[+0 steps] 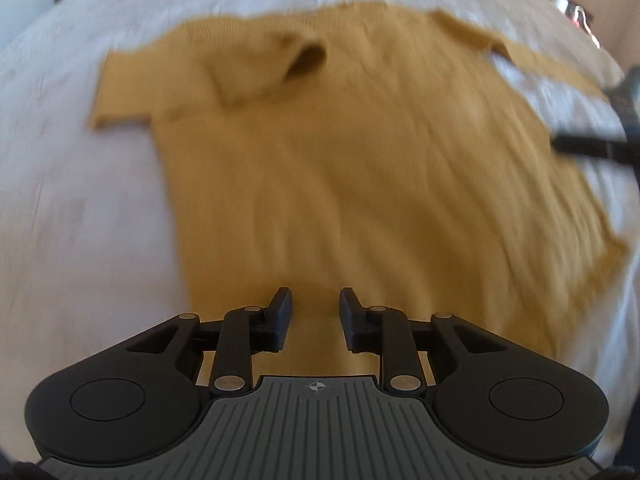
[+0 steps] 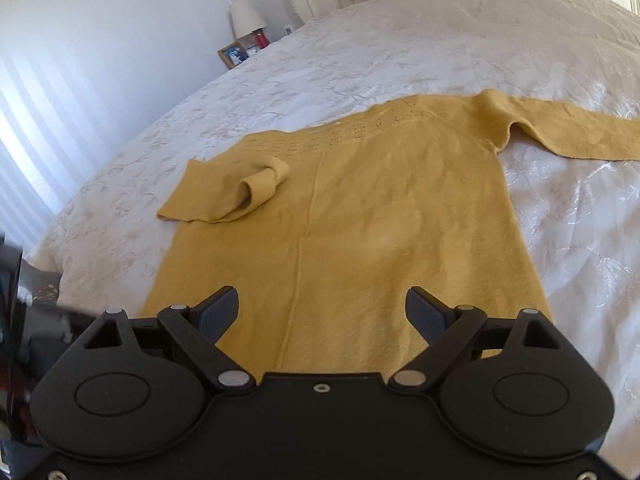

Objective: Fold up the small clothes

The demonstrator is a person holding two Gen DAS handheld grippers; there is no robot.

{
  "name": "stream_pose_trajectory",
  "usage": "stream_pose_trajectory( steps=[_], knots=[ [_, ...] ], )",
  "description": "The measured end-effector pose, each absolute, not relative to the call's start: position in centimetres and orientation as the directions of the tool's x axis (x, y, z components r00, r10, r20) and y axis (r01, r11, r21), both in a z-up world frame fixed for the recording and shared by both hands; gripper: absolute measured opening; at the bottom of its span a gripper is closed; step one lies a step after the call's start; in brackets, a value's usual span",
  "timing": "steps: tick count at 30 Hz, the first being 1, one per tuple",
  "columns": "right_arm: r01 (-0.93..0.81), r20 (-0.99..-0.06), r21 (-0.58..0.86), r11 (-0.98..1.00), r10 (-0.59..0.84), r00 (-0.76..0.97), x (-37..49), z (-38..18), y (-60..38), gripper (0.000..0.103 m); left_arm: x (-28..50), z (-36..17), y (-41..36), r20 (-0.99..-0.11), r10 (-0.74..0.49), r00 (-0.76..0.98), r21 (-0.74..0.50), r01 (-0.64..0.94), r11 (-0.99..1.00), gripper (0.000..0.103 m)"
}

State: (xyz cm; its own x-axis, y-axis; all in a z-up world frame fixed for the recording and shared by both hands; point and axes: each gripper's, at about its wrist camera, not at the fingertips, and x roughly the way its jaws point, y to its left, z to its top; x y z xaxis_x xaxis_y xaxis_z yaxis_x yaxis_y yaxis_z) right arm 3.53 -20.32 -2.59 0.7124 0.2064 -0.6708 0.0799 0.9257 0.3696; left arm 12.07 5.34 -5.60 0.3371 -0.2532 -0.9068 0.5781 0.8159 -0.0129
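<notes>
Lying flat: sweater (image 2: pixel 380 216) on bed (image 2: pixel 400 40).

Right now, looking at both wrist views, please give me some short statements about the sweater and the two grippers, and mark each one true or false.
1. The yellow sweater lies spread on the white bedspread. True.
2. Both sleeves are folded in. False: only the left sleeve is folded in; the right sleeve lies stretched out.
3. The right gripper holds the hem. False: its jaws stand wide open and hold nothing.
4. The left gripper has a gap between its fingers and grips nothing. True.
</notes>
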Motion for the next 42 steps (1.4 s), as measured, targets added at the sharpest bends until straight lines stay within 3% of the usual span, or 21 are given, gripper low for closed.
stream_pose_trajectory(
  steps=[6,10,14,19,28,34,36,37,38,42],
  knots=[
    [0.030,-0.672,0.328,0.944,0.210,0.710,4.4,-1.6,-18.9,0.091,11.1,-6.0,8.2,-0.931,-0.228,0.283,-0.059,0.502,0.863,0.026],
    [-0.036,-0.662,0.254,0.967,0.200,0.722,6.2,-0.1,-17.5,0.091,12.6,-3.5,8.5,-0.879,-0.232,0.417,-0.040,0.420,0.907,0.026],
    [-0.090,-0.646,0.158,0.983,0.172,0.744,9.3,1.0,-15.8,0.071,16.3,-0.8,8.5,-0.773,-0.240,0.587,-0.057,0.312,0.948,0.036],
    [-0.146,-0.657,0.072,0.987,0.157,0.738,14.1,0.7,-13.7,0.065,20.9,-1.0,7.5,-0.701,-0.209,0.682,-0.066,0.230,0.971,0.043],
    [-0.134,-0.699,0.059,0.989,0.137,0.702,22.5,-2.6,-12.9,0.055,25.1,-7.3,7.8,-0.751,-0.174,0.636,-0.038,0.223,0.974,0.046],
    [-0.149,-0.733,0.035,0.988,0.127,0.668,25.8,-5.3,-12.8,0.055,23.2,-7.3,8.2,-0.740,-0.180,0.648,0.022,0.290,0.957,0.053],
    [-0.168,-0.746,0.030,0.985,0.133,0.653,26.3,-6.0,-12.6,0.045,23.1,-7.2,8.4,-0.738,-0.195,0.646,0.014,0.304,0.952,0.054],
    [-0.180,-0.753,0.035,0.983,0.145,0.642,26.5,-6.3,-12.5,0.019,23.0,-7.2,8.7,-0.738,-0.206,0.642,-0.007,0.298,0.954,0.055],
    [-0.192,-0.759,0.047,0.980,0.160,0.631,26.8,-6.4,-12.6,0.011,23.0,-7.3,9.0,-0.738,-0.219,0.638,-0.030,0.293,0.956,0.056],
    [-0.174,-0.709,-0.061,0.983,0.080,0.701,27.0,-4.9,-13.3,0.010,23.3,-7.5,9.2,-0.735,-0.245,0.632,-0.069,0.290,0.954,0.058]
  ],
)
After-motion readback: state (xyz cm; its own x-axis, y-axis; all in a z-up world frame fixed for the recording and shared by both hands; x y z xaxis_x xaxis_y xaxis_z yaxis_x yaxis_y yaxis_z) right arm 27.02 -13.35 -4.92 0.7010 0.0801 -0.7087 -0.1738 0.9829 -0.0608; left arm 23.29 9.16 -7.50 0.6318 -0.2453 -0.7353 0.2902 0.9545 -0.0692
